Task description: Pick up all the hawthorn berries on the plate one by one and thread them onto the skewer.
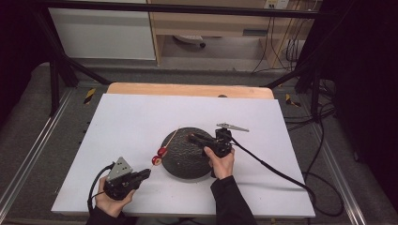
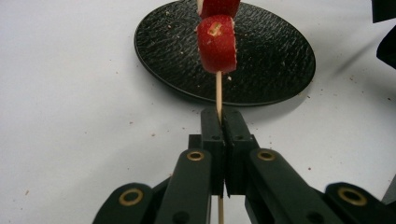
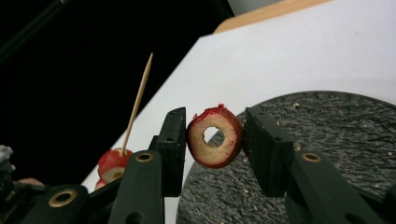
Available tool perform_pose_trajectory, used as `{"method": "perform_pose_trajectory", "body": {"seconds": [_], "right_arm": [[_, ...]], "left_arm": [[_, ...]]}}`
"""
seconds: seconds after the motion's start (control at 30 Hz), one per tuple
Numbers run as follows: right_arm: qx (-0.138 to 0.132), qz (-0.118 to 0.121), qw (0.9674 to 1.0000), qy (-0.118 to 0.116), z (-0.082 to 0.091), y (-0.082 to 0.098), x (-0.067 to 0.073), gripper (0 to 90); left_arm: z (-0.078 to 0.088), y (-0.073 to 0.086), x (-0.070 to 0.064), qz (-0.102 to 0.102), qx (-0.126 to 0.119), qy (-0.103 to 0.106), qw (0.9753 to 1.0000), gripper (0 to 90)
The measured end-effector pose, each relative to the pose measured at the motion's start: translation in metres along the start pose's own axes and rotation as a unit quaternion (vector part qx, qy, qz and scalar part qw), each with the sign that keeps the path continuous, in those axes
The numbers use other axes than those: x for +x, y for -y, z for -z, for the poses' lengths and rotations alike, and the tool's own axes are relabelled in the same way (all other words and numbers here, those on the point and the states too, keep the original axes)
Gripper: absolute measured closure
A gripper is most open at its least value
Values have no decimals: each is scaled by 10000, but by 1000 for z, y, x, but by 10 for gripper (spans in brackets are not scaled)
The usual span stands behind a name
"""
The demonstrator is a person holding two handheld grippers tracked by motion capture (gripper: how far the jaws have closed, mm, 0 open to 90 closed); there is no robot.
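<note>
Left gripper (image 2: 219, 122) fingers pinch the thin wooden skewer (image 2: 218, 91) of red fruit slices, tip slanted over the round black textured plate (image 2: 275, 51); right gripper (image 3: 212, 140) fingers pinch a red-skinned fruit ring (image 3: 215, 136) above the plate, apparently to thread it.

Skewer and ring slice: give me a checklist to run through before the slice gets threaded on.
1. Skewer clamped in the left gripper: ok, jaws shut on the stick.
2. Ring slice held by the right gripper: ok, pinched by its rim between both pads.
3. Hole in the slice unobstructed: ok, it shows clear through in the right gripper view.
4. Skewer tip free: ok, bare pointed end above the two red pieces already on it.
5. Hole lined up with the tip: not ok, the slice sits over the black plate, apart from the tip.
6. Stick straight and unbroken: ok as far as it shows.
</note>
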State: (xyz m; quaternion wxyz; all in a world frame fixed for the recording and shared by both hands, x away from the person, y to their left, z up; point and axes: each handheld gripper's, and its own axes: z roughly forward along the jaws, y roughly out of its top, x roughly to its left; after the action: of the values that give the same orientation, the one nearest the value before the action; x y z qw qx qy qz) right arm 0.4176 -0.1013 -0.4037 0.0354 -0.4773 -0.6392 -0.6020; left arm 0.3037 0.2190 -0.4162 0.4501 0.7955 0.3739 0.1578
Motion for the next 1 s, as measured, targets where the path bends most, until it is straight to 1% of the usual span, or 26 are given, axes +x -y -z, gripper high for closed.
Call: {"method": "perform_pose_trajectory", "body": {"seconds": [0.03, 0.13, 0.27, 0.4, 0.53, 0.83, 0.93, 1.0], "right_arm": [[-78, -42, 10000, -18, 1, 0, 0, 607], [-271, -30, 9996, -59, 2, -1, 0, 607], [-543, -82, 9984, -125, 4, -4, 1, 608], [-734, -197, 9970, -175, 5, -6, 2, 608], [-924, -244, 9952, -218, 5, -8, 2, 608], [-1422, -341, 9886, -367, 4, -9, 2, 609], [-1597, -359, 9856, -425, 2, -9, 2, 609], [-1683, -430, 9836, -481, 1, -9, 2, 610]], "left_arm": [[0, 0, 0, 10, -9, 0, 10000, 885], [0, 0, -2, 38, -13, 8, 10000, 885], [0, 0, -3, 72, -27, 28, 10000, 885], [1, 0, -5, 99, -60, 47, 9999, 885], [0, 0, -7, 129, -76, 48, 9999, 885], [-2, 0, -12, 262, -121, 96, 9995, 884], [-3, 0, -14, 314, -138, 113, 9993, 884], [-4, 0, -14, 346, -148, 121, 9992, 884]]}}
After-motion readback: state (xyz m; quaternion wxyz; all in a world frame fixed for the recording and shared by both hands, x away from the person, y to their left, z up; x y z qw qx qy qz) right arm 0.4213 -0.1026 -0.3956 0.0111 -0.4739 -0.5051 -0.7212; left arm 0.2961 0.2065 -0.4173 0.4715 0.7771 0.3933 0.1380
